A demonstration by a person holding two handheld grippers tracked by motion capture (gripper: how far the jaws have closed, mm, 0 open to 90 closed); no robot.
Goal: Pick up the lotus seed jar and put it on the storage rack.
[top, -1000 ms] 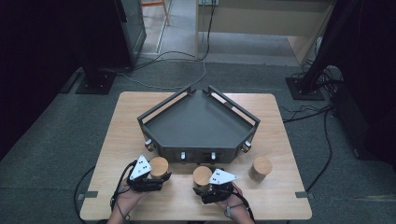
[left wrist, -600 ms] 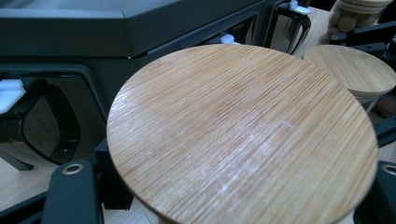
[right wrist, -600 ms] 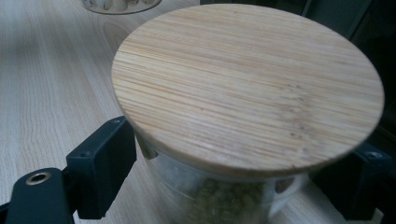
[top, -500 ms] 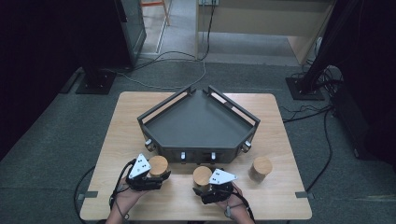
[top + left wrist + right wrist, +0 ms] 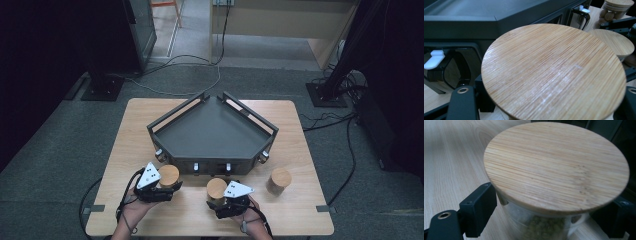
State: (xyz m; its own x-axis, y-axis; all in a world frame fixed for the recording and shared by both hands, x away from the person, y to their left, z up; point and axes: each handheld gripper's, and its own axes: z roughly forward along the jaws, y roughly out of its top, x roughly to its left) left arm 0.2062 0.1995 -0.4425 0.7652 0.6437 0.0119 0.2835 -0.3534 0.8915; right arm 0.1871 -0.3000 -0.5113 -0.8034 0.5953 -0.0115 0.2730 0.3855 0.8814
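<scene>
Three glass jars with round bamboo lids stand on the wooden table (image 5: pixel 300 215), in front of a dark grey tray (image 5: pixel 215 132). My left gripper (image 5: pixel 166 185) is shut on the left jar (image 5: pixel 169 173); its lid (image 5: pixel 554 72) spans the left gripper view, with a black jaw at each lower corner. My right gripper (image 5: pixel 219 200) is shut on the middle jar (image 5: pixel 216 187), which holds green beans (image 5: pixel 544 225). Its jaws press the glass from both sides under the lid (image 5: pixel 556 167). The third jar (image 5: pixel 279 180) stands alone at the right.
The tray's front wall, with white-tipped latches (image 5: pixel 434 58), rises just behind both held jars. The middle jar's lid (image 5: pixel 614 42) and the third jar (image 5: pixel 616 7) appear to the right in the left gripper view. Cables lie on the floor beyond the table.
</scene>
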